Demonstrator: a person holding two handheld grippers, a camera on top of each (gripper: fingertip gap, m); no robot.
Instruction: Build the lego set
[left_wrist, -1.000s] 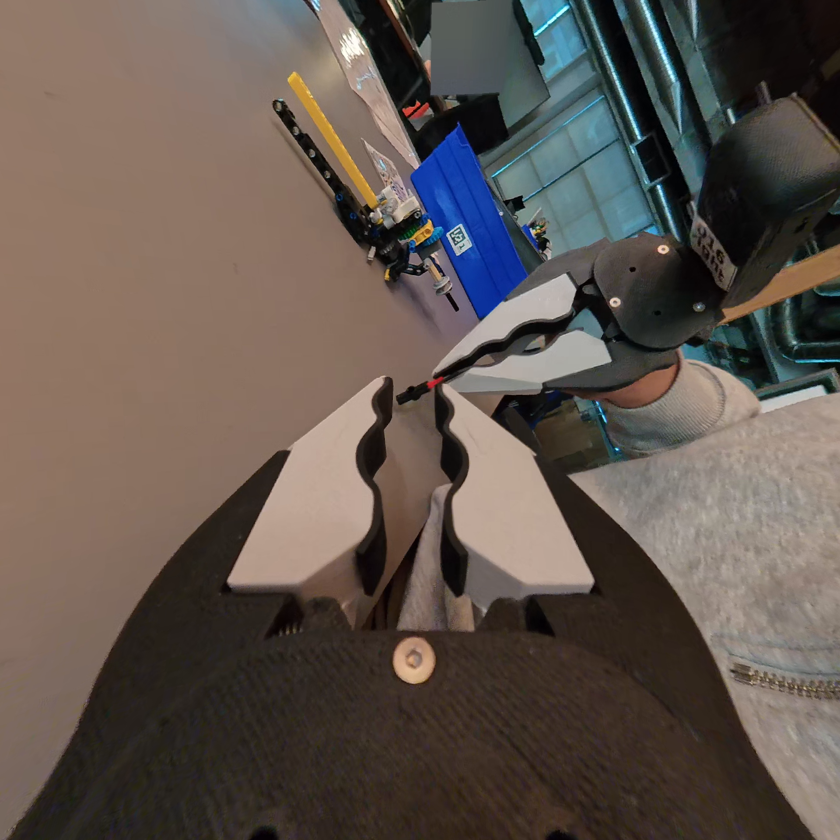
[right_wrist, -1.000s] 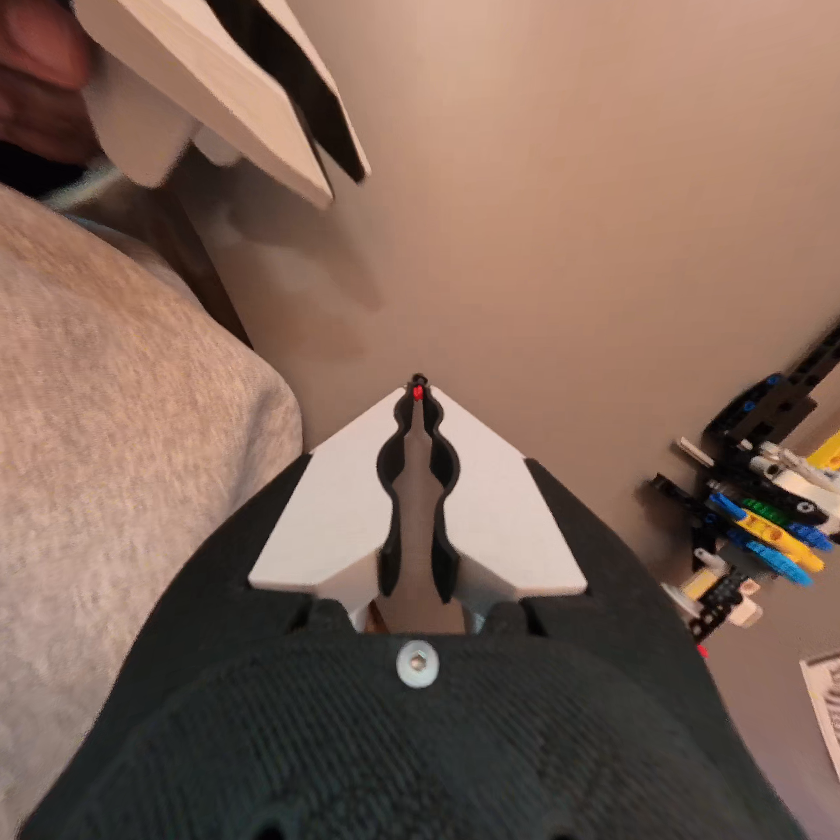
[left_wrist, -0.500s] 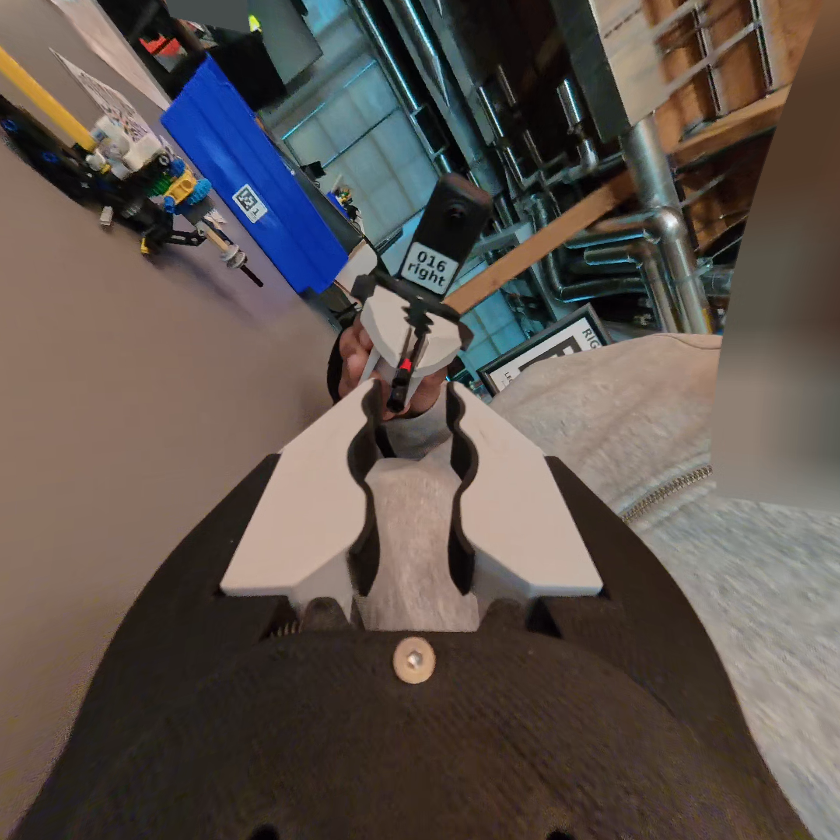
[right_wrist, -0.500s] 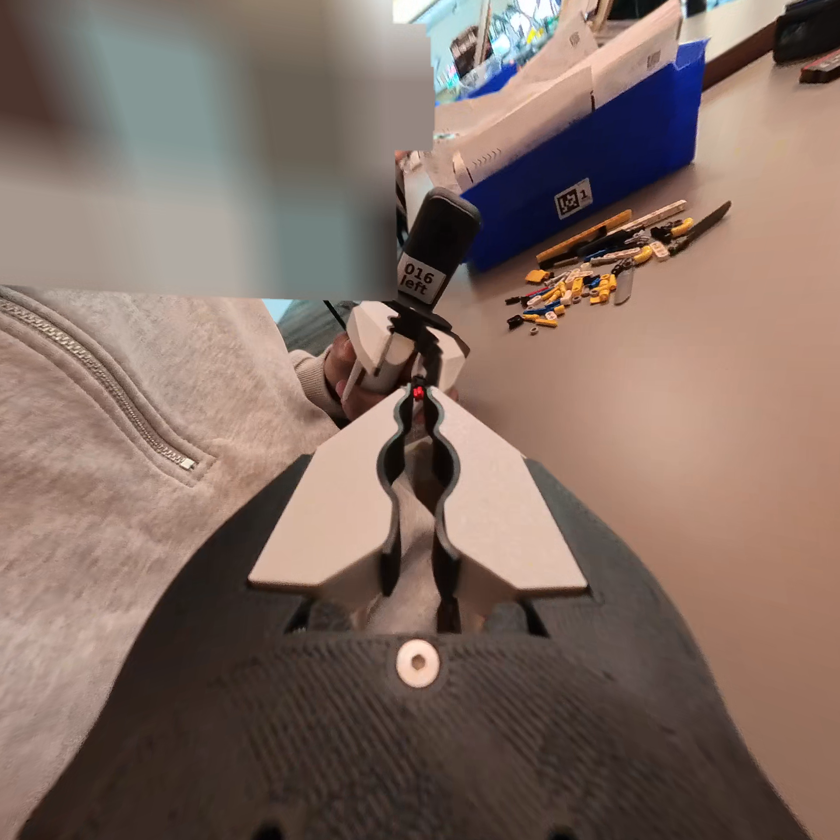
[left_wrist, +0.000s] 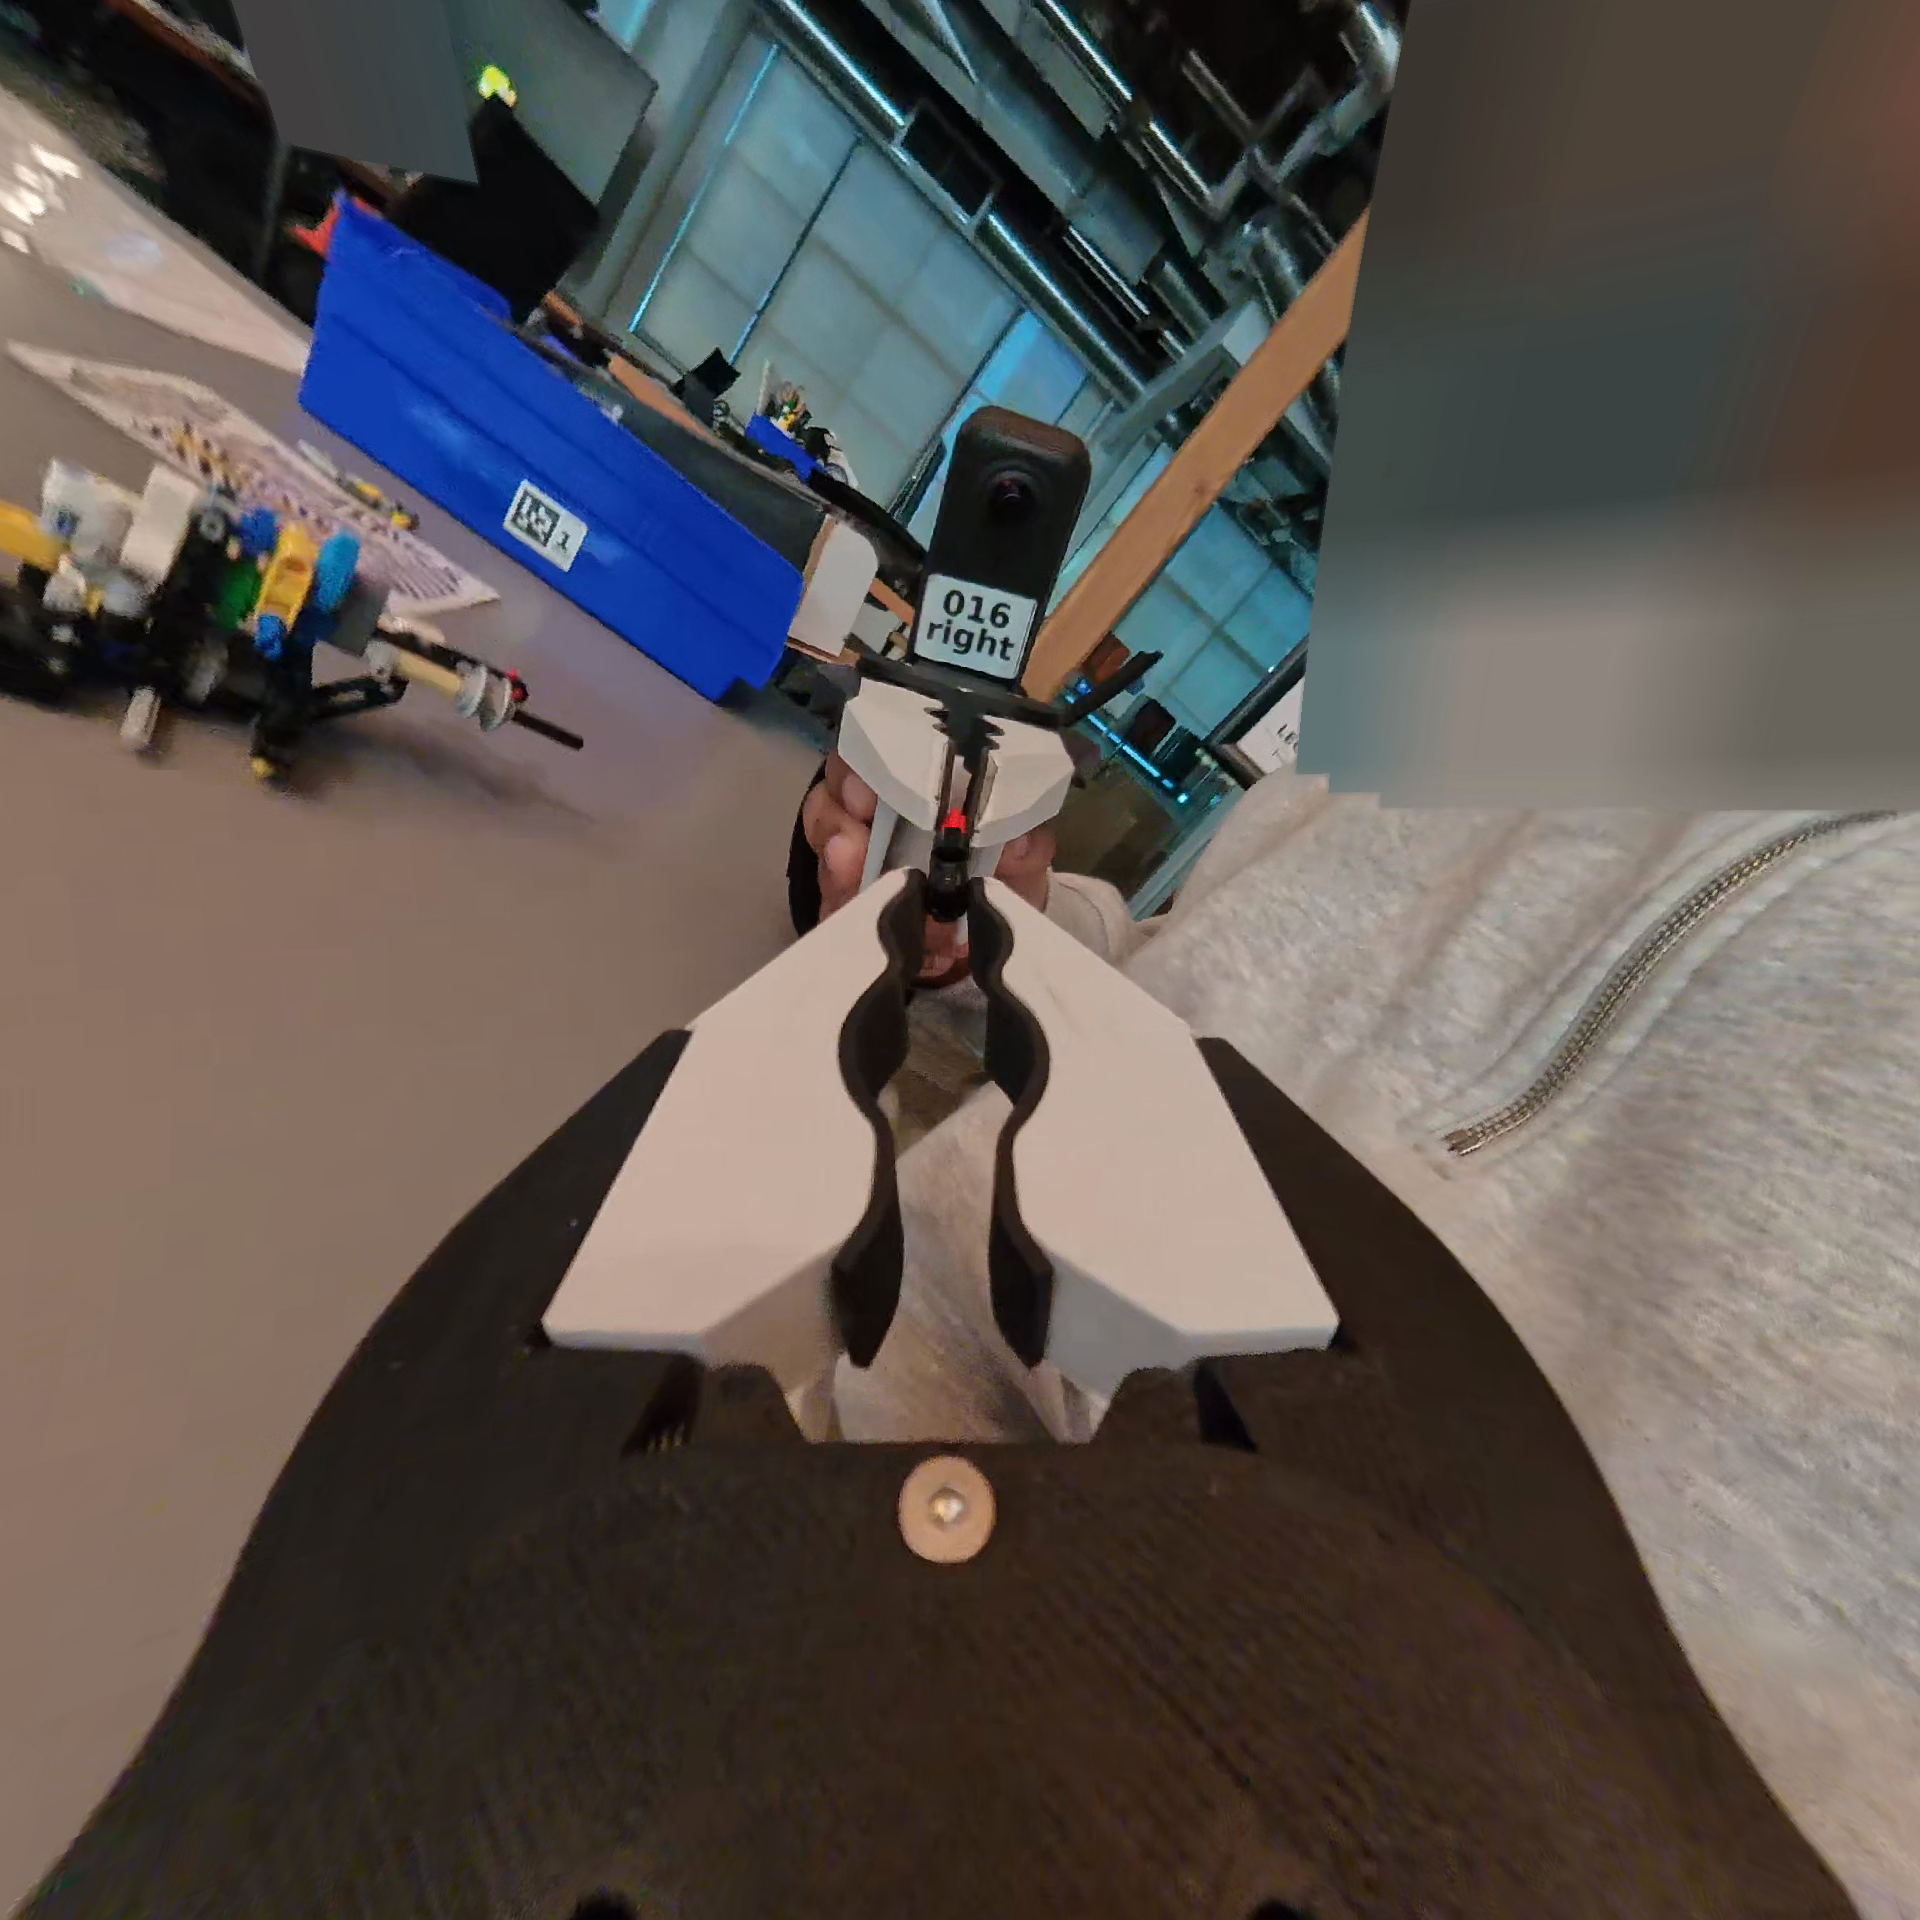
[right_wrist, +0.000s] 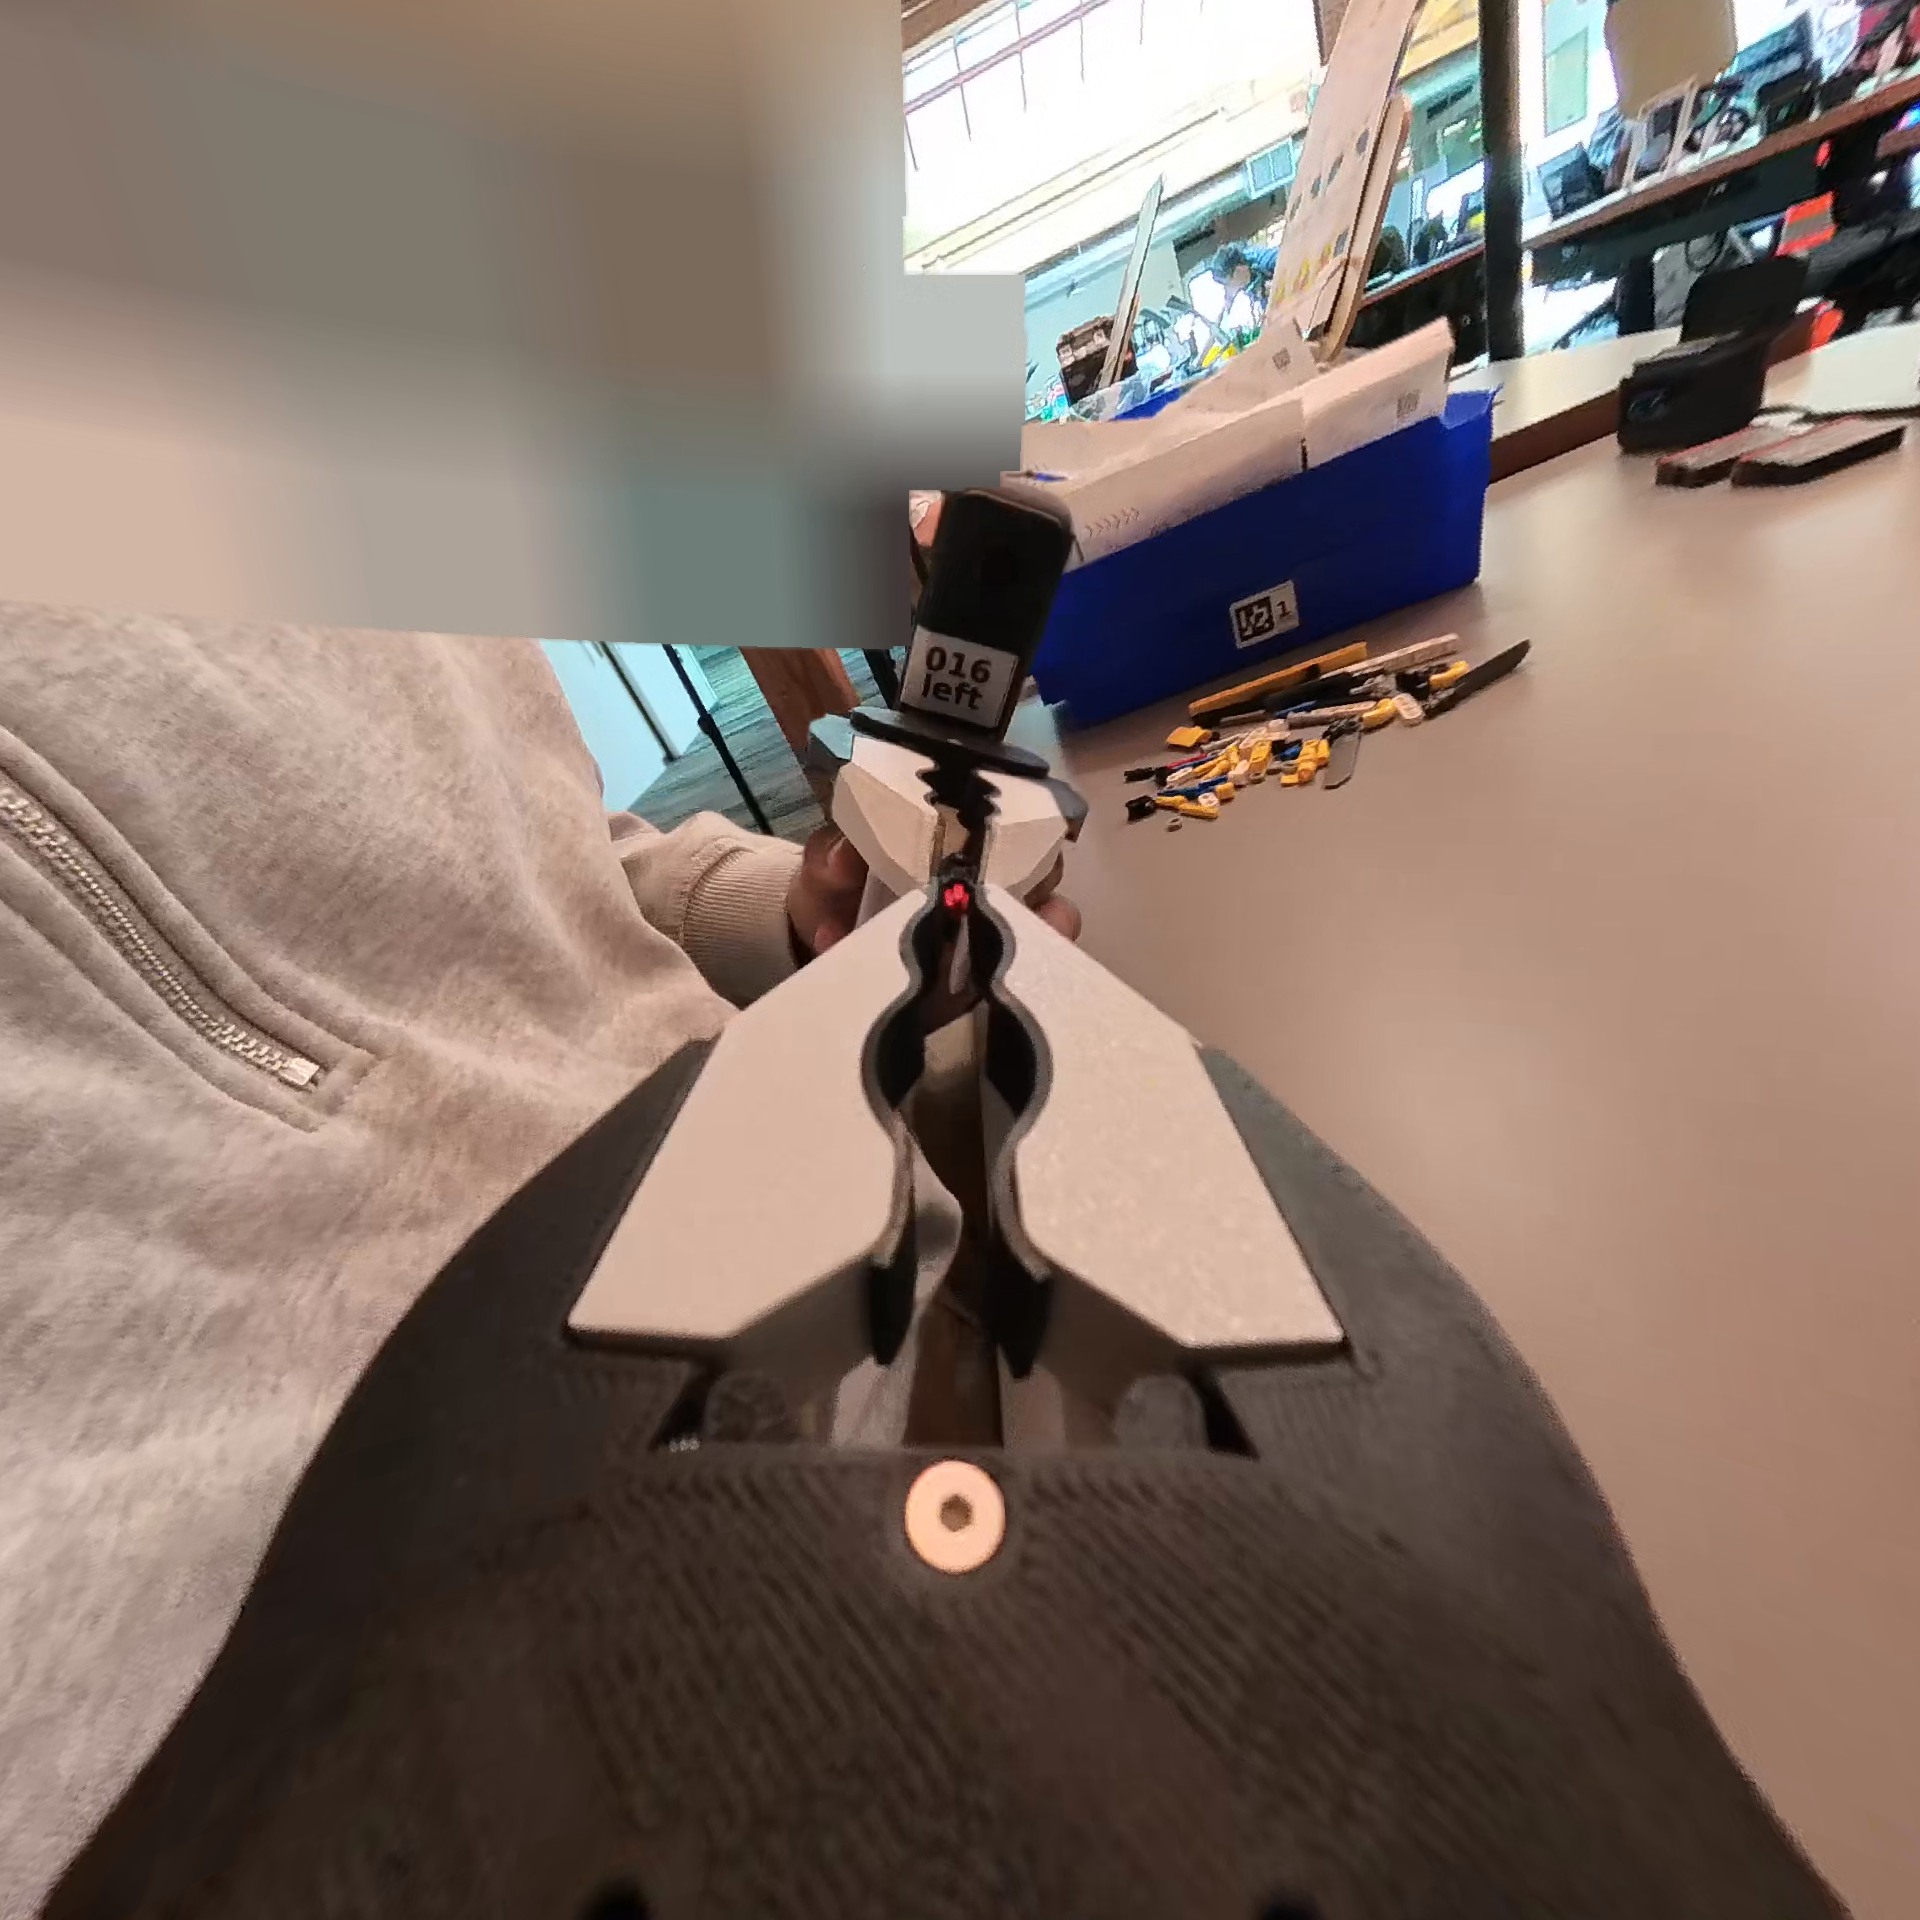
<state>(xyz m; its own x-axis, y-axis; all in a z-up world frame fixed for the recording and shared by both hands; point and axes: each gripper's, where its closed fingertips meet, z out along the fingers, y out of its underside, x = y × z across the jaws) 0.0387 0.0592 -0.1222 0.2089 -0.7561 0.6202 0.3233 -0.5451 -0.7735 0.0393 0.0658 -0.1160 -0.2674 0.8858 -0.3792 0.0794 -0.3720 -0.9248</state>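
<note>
My two grippers face each other tip to tip above the table's near edge, in front of a person's grey sweatshirt (left_wrist: 1558, 1143). My right gripper (right_wrist: 957, 902) is shut on a small black and red lego piece (right_wrist: 955, 894). It shows head-on in the left wrist view (left_wrist: 956, 805). My left gripper (left_wrist: 945, 896) has its tips closed around the black end of the same piece (left_wrist: 943, 883). It shows head-on in the right wrist view (right_wrist: 958, 831). The partly built lego model (left_wrist: 208, 613) stands on the table far to the left.
A blue bin (left_wrist: 540, 468) stands behind the model, with an instruction sheet (left_wrist: 187, 426) beside it. In the right wrist view several loose lego pieces (right_wrist: 1320, 727) lie before a blue bin (right_wrist: 1299, 582) of paper bags. Black devices (right_wrist: 1694, 384) sit at the back right. My left and right fingertips are right by each other. Both grippers' tips are roughly 20 centimeters from the partly built lego model (left_wrist: 208, 613).
Both grippers swung up from looking down at the table and now point at each other. The left gripper's fingers narrowed from open and closed on the piece's black end.
</note>
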